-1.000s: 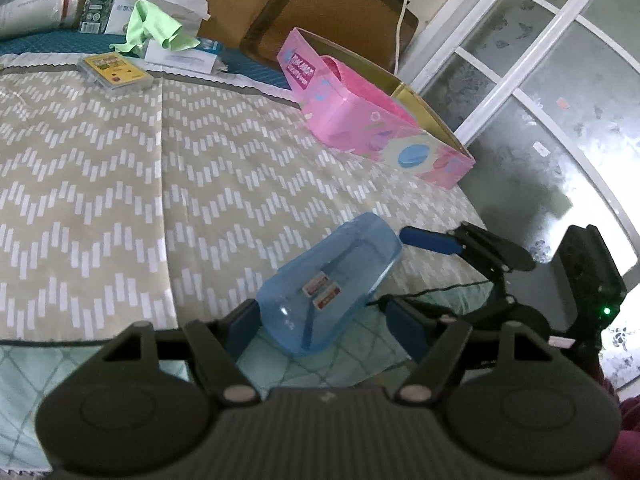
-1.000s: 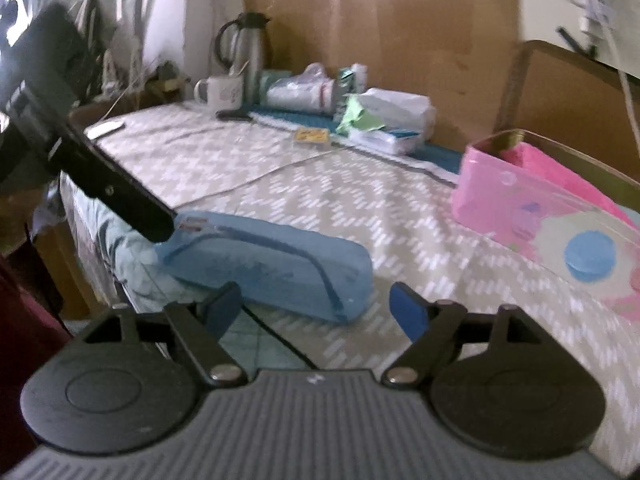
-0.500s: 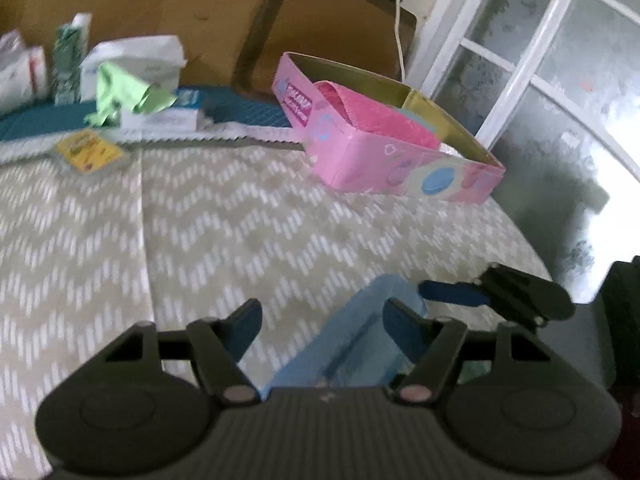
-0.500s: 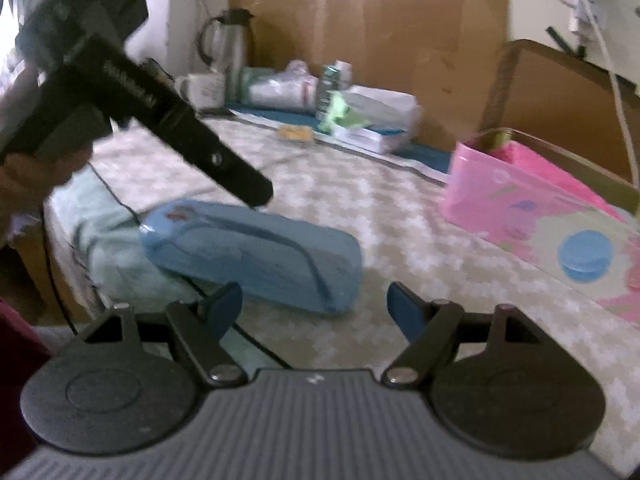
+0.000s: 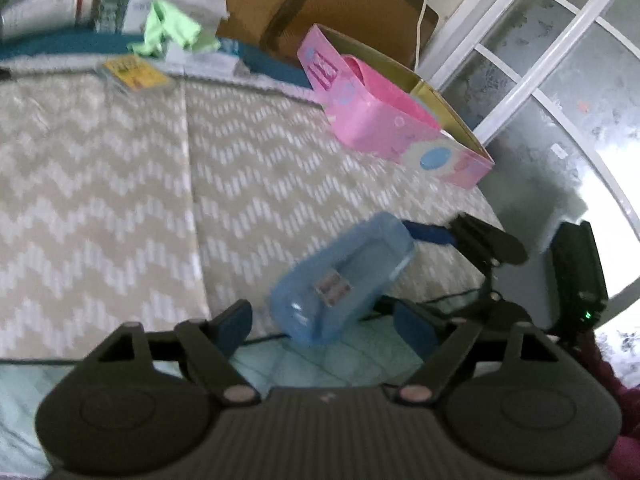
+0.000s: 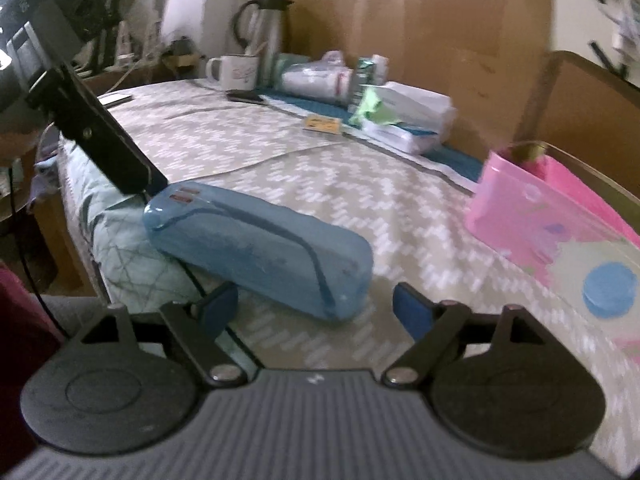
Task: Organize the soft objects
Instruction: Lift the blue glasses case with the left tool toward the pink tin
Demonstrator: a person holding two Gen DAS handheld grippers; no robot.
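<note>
A soft blue pouch (image 5: 340, 276) lies on its side near the front edge of the chevron-patterned table (image 5: 120, 200); it also shows in the right wrist view (image 6: 260, 248). My left gripper (image 5: 324, 324) is open, its fingers on either side of the pouch's near end. My right gripper (image 6: 316, 308) is open just short of the pouch's other end, and it shows in the left wrist view (image 5: 436, 272) beyond the pouch. A pink box (image 5: 392, 124) stands open at the back right with pink cloth inside; it also shows in the right wrist view (image 6: 560, 216).
At the table's back lie a green cloth (image 5: 168, 28), white packets (image 6: 404, 116), a yellow card (image 5: 132, 72), a mug (image 6: 236, 72) and a kettle (image 6: 268, 28). A mint quilted cloth (image 6: 120, 232) hangs over the front edge. Glass doors (image 5: 560, 80) stand to the right.
The left gripper dipped low toward the pouch half a second ago and has risen back, so the pouch's near end again sits between its open fingers. The right gripper barely moved.
</note>
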